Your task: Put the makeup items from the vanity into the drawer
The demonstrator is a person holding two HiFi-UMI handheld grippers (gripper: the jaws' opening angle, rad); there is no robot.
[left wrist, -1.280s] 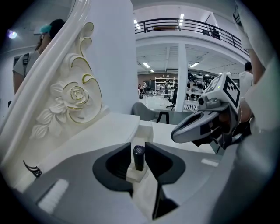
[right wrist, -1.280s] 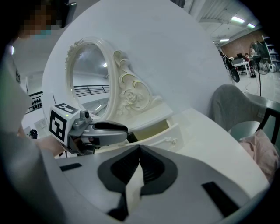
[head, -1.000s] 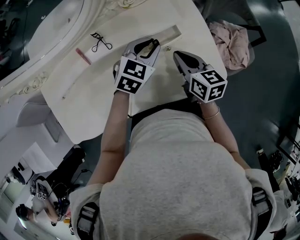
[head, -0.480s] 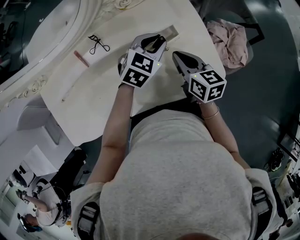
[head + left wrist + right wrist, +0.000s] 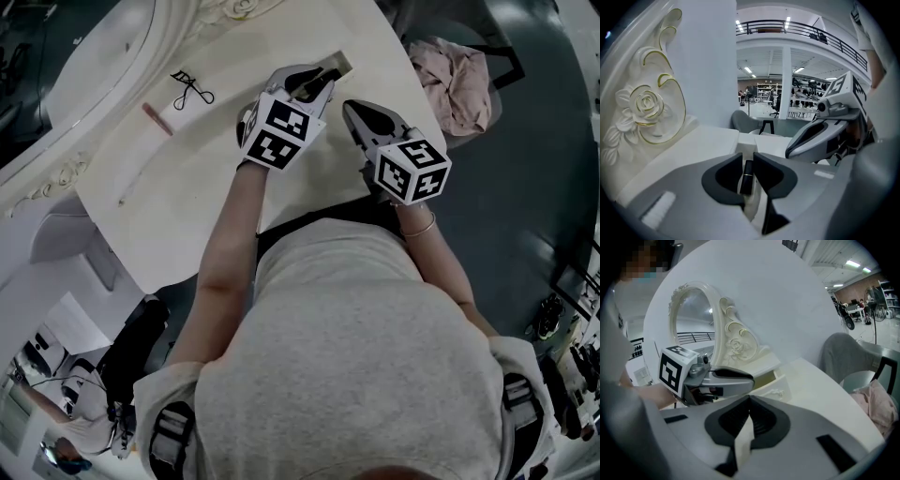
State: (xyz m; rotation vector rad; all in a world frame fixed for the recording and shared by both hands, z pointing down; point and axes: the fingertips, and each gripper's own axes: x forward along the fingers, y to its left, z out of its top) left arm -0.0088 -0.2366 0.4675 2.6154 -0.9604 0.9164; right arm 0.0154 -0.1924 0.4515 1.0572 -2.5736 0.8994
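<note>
Nearest the person, well on this side of the drawer (image 5: 336,64), two bare forearms reach out over the vanity (image 5: 216,187). The right gripper (image 5: 353,109) hangs over the tabletop just right of the drawer and a little nearer than it. In the right gripper view its dark pads meet at the tips with nothing between them, and only white tabletop shows through the wedge-shaped gap lower down.

The left gripper (image 5: 748,159) stands on the drawer's near left side, its tips at the drawer's near edge. Its jaws have just been closing. They now stand narrowly apart, pressing from both sides on a black lipstick (image 5: 746,178) with a thin pale band. The lipstick lies lengthwise between the pads, pointing along them toward the drawer. It is off the tabletop, in the left gripper's hold, just short of the drawer. Whether it is above the opening I cannot tell.

The drawer is pulled open, with a small ornate handle on its front. Left of the drawer and well apart from it, an eyelash curler (image 5: 191,89) lies on the vanity. A pink tube (image 5: 157,118) lies farther left, and a thin stick (image 5: 134,183) farther left again and nearer the person. Right of the drawer, off the vanity, a pink cloth (image 5: 459,82) is bundled on a seat. Beyond and left of the drawer rises the carved white mirror frame (image 5: 178,28).
</note>
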